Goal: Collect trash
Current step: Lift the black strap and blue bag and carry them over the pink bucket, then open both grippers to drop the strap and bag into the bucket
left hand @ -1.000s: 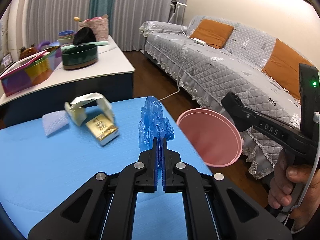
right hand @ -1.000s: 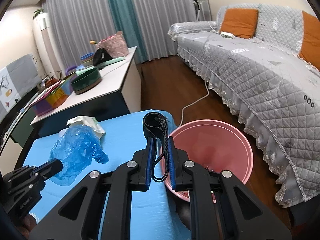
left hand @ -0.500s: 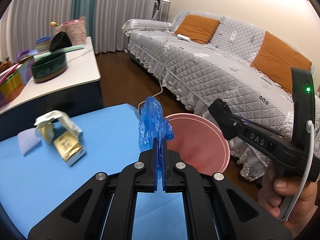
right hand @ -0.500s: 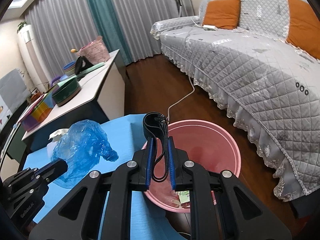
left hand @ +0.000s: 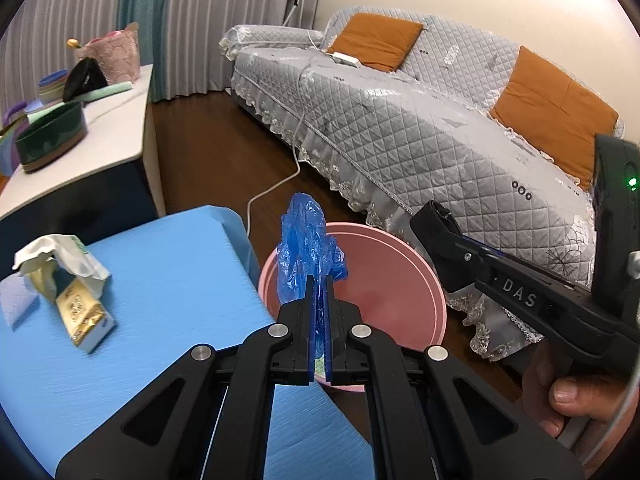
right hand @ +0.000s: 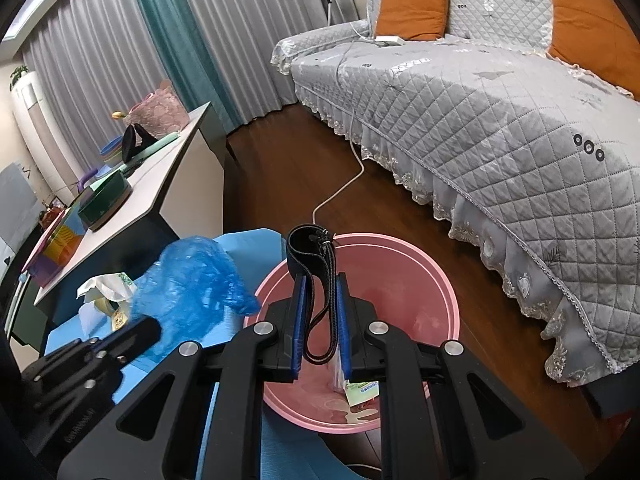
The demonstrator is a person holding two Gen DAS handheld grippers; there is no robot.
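Note:
My left gripper (left hand: 319, 280) is shut on a crumpled blue plastic bag (left hand: 306, 248) and holds it over the near rim of the pink bin (left hand: 400, 276). The bag also shows in the right wrist view (right hand: 192, 284). My right gripper (right hand: 321, 280) is shut on a black strap (right hand: 308, 252) and holds it above the pink bin (right hand: 408, 280), which has wrappers at its bottom. The right gripper also shows in the left wrist view (left hand: 434, 216), at the bin's right. A torn white and gold packet (left hand: 68, 280) lies on the blue table (left hand: 172, 280).
A grey quilted sofa (left hand: 420, 136) with orange cushions stands to the right. A white side table (left hand: 100, 136) holds a dark green bowl (left hand: 50, 140) and other items at the left. A white cable (right hand: 340, 188) runs across the dark wooden floor.
Both grippers have moved right toward the bin. The blue bag has gone from above the table to the bin's rim. The strap is now over the bin's opening.

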